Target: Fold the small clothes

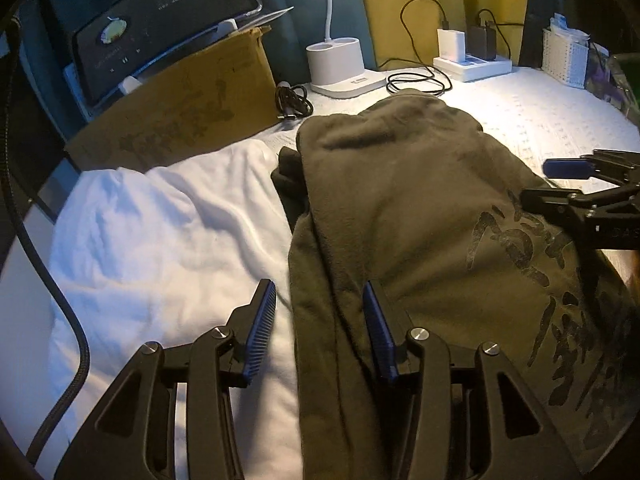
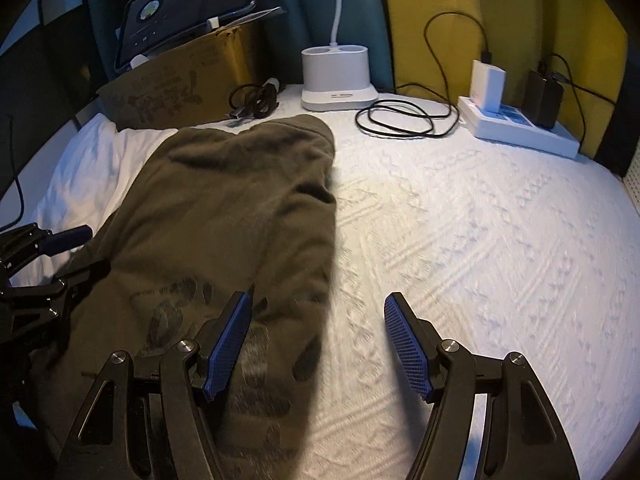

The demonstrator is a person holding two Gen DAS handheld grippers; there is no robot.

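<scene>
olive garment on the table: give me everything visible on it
The olive garment looks like soft, matte fleece-like fabric, with a dark printed graphic near the close end. It lies folded lengthwise in a long strip running away from the cameras, rumpled at the far end. It rests on the white textured table cover, its left edge over a white cloth. The left tool straddles its left edge, open; the right tool straddles its right edge, open.

An olive garment (image 1: 420, 216) with a dark print lies partly over a white cloth (image 1: 160, 232). The left gripper (image 1: 320, 328) hangs with jaws apart astride the garment's left edge. The right gripper (image 1: 560, 184) reaches in from the right, jaws apart.
</scene>
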